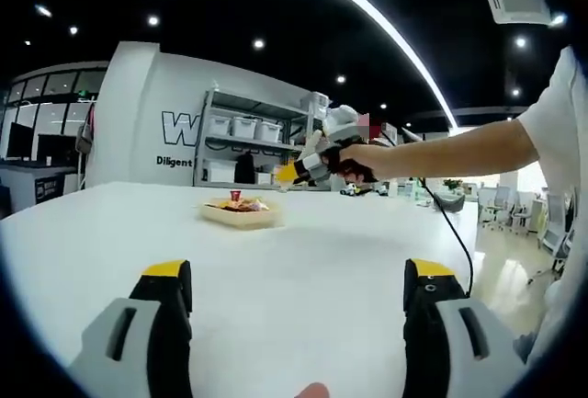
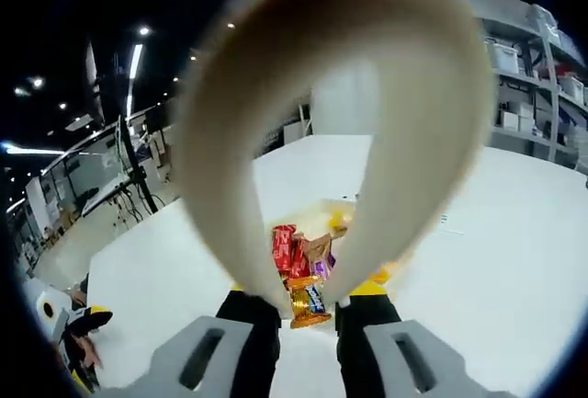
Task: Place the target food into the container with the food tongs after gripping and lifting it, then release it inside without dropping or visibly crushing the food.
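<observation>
Wrapped candy (image 2: 310,304) hangs pinched in tongs (image 2: 340,131) squeezed by the right tool (image 2: 308,311).

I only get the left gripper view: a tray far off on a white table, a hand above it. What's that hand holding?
Observer: The right gripper, shut on beige tongs.
Operator: What's in the tray?
Observer: Wrapped snacks, a red packet and a purple packet among them.
Operator: Have the tongs caught anything?
Observer: A gold packet lies between their ends; whether it's gripped, I cannot tell.
</observation>
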Demonstrator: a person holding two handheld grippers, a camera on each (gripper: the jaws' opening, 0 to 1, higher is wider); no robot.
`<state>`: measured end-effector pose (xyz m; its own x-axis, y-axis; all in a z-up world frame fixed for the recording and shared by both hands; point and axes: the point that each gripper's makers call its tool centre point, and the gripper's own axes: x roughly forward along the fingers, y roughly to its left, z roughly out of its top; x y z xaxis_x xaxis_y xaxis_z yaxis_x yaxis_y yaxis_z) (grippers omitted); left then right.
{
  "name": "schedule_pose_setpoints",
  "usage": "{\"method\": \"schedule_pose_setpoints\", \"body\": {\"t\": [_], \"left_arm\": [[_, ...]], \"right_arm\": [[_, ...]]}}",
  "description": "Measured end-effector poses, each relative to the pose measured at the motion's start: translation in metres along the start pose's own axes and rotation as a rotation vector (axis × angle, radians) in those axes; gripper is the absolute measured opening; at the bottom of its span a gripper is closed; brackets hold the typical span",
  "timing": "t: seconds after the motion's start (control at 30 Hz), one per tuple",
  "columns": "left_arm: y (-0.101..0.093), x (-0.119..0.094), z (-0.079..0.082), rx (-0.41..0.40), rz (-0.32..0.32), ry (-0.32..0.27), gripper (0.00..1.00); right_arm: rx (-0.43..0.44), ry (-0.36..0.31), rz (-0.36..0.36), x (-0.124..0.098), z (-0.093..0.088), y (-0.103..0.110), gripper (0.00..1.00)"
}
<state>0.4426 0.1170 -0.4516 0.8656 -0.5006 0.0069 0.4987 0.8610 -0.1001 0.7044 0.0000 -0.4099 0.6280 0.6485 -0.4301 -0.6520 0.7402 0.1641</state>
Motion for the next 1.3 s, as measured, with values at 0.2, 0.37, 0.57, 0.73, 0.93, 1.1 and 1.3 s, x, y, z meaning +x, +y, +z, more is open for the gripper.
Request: {"method": "schedule_pose_setpoints", "body": {"t": [0.2,0.37,0.57,0.73,0.93,1.1,1.3], "left_arm": [[0.000,0.001,-0.001,-0.001,0.000,0.004,0.94],[0.000,0.001,-0.002,-0.001,-0.001,0.009,0.94],[0.000,0.001,0.000,0.001,0.002,-0.002,0.93],[-0.002,0.003,-0.002,-0.004,-0.006,0.009,0.94],[-0.002,0.002,-0.002,-0.008,-0.008,0.015,0.94],[-0.002,0.002,-0.003,-0.007,-0.010,0.015,0.94],[-0.002,0.002,-0.003,-0.007,-0.011,0.020,0.94]], "right_arm": [[0.001,0.005,-0.008,0.010,0.002,-0.010,0.16],[0.003,0.019,-0.017,0.017,-0.003,-0.013,0.15],[-0.007,0.039,-0.009,0.020,-0.009,-0.013,0.16],[0.001,0.068,0.026,0.010,-0.027,-0.011,0.17],[-0.001,0.102,0.044,0.003,-0.045,-0.011,0.18],[0.007,0.127,0.056,0.003,-0.060,-0.010,0.18],[0.013,0.143,0.063,0.002,-0.070,-0.007,0.19]]}}
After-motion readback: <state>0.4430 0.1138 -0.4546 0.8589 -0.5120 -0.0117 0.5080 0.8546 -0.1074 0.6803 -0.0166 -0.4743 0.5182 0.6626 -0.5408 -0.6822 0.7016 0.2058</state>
